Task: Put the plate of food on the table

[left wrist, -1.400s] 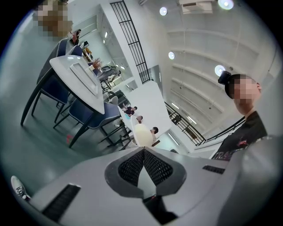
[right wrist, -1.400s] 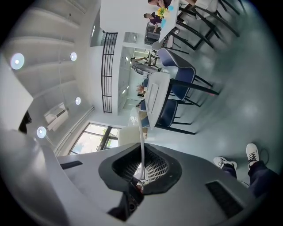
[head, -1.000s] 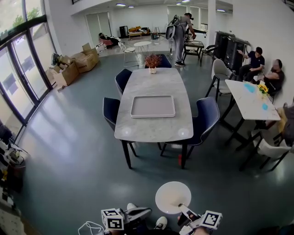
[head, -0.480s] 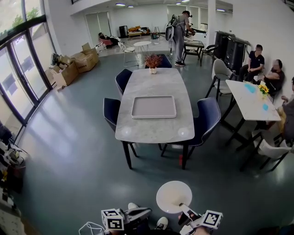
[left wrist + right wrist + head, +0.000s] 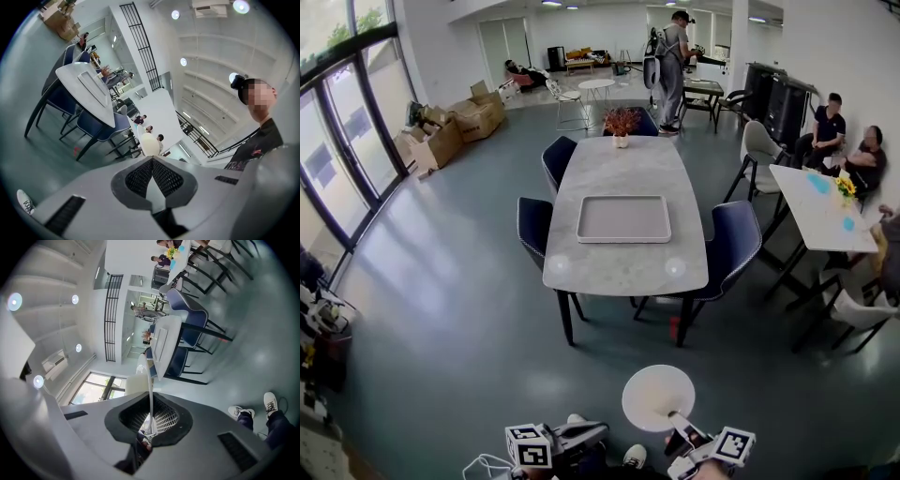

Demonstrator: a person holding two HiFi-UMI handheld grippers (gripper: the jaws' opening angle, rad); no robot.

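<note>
A white round plate [image 5: 657, 397] hangs low over the grey floor, and I cannot make out food on it. My right gripper [image 5: 677, 417] is shut on its near rim; in the right gripper view the plate [image 5: 150, 376] runs edge-on between the pads [image 5: 161, 420]. My left gripper [image 5: 602, 431] is beside it to the left, shut and empty, its pads [image 5: 140, 176] meeting at the tip. The plate [image 5: 150, 144] shows past them as a pale oval. The grey marble table [image 5: 623, 258] stands ahead with a grey tray [image 5: 623, 218] on it and a flower pot [image 5: 621, 123] at its far end.
Blue chairs [image 5: 730, 246] flank the table on both sides. Seated people are at a white table [image 5: 817, 204] on the right. A person [image 5: 672, 58] stands at the back. Cardboard boxes [image 5: 450, 127] lie by the glass wall at left. My shoe [image 5: 634, 457] is below.
The table has come a little nearer and larger in the head view. Both grippers and the plate travel with me and keep their places at the bottom of the frame.
</note>
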